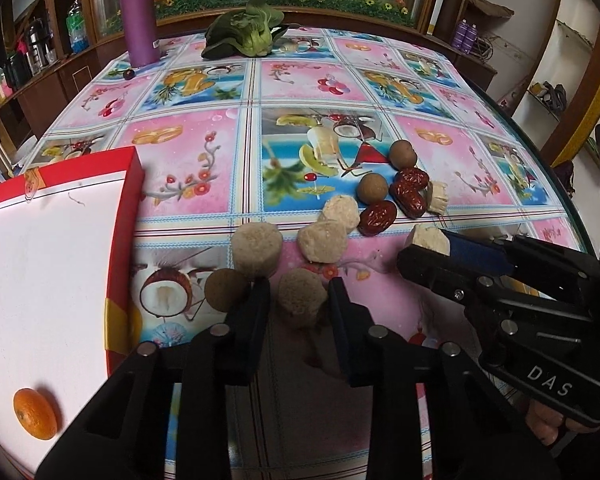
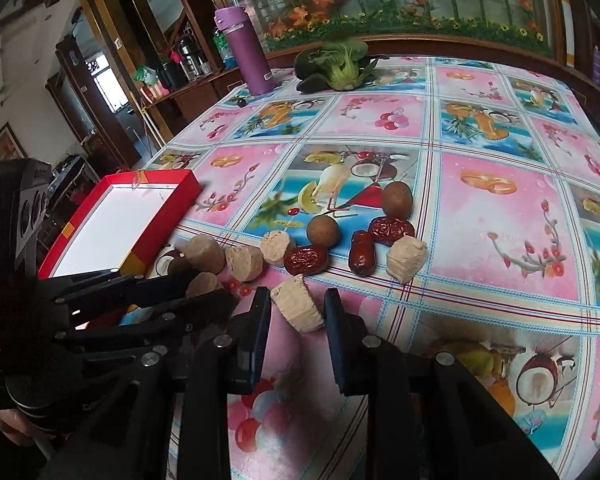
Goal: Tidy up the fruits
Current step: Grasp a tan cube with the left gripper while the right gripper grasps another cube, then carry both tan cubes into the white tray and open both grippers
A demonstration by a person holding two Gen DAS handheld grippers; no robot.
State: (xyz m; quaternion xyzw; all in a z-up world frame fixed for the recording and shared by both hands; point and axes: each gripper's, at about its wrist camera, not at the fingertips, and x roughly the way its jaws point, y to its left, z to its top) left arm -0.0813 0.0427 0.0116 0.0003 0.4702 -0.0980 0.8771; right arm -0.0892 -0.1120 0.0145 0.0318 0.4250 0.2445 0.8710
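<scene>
Several beige chunks, brown longans (image 1: 372, 189) and red dates (image 1: 378, 218) lie mid-table. My left gripper (image 1: 299, 286) is open, its fingers straddling a beige chunk (image 1: 300, 300) with small gaps on both sides; a longan (image 1: 226, 290) sits just left of it. My right gripper (image 2: 297, 298) is shut on another beige chunk (image 2: 298, 308), which sits tilted between the pads; the left wrist view shows that right gripper (image 1: 424, 252) pinching it. The red box (image 1: 120, 240), white inside, holds one orange (image 1: 34, 414).
A purple bottle (image 1: 138, 12), a bok choy (image 1: 244, 32) and a small dark fruit (image 1: 129, 75) stand at the far edge. The glass table's right edge (image 1: 540, 148) curves close by. In the right wrist view the box (image 2: 156, 220) is at the left.
</scene>
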